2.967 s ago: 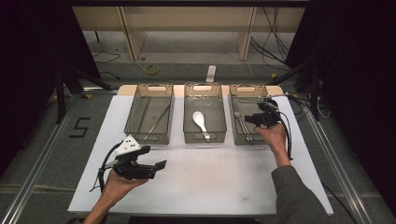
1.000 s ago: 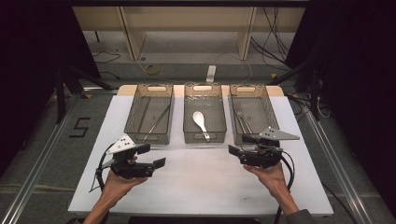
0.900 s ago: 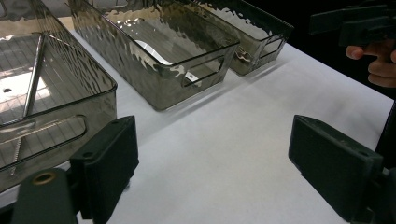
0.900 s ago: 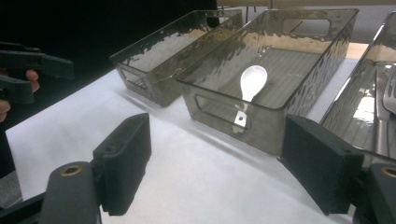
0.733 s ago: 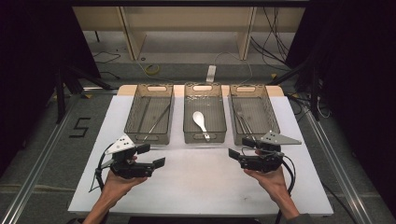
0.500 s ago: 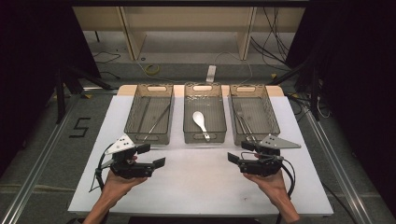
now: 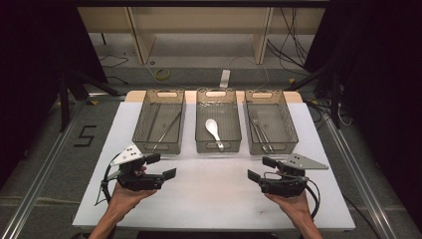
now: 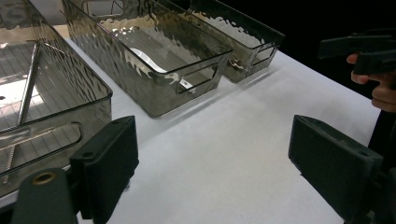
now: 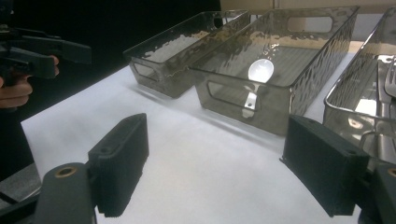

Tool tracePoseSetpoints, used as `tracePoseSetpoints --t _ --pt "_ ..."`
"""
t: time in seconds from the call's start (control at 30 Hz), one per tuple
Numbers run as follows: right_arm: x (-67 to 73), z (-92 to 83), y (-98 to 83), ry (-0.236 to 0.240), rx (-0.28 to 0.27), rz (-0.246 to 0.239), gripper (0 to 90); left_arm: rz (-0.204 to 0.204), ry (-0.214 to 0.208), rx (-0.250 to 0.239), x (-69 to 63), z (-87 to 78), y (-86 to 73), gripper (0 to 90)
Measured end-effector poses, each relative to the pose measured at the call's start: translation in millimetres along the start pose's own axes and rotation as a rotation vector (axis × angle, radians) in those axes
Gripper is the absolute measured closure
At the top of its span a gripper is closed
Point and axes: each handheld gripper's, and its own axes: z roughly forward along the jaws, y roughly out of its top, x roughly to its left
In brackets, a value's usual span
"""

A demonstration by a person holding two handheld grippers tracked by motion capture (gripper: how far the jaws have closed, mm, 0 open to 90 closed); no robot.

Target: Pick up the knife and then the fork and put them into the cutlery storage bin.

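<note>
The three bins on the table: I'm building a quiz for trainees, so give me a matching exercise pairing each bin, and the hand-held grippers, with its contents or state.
Column one:
1. left bin
2. middle bin
3. right bin
4. both hand-held grippers, left and right

Column two:
A. holds a white spoon
B. open, holding nothing, over the white table
C. holds forks
D. holds thin chopsticks

Pairs: 1-D, 2-A, 3-C, 4-B
</note>
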Motion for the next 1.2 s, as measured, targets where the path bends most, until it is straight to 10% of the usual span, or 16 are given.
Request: tracePoseSetpoints --t 1.2 --pt "4.6 -13.2 -20.2 -0.064 0.028 -0.028 18.6 0.008 -0.026 -0.012 -4.0 -1.1 -0.1 15.0"
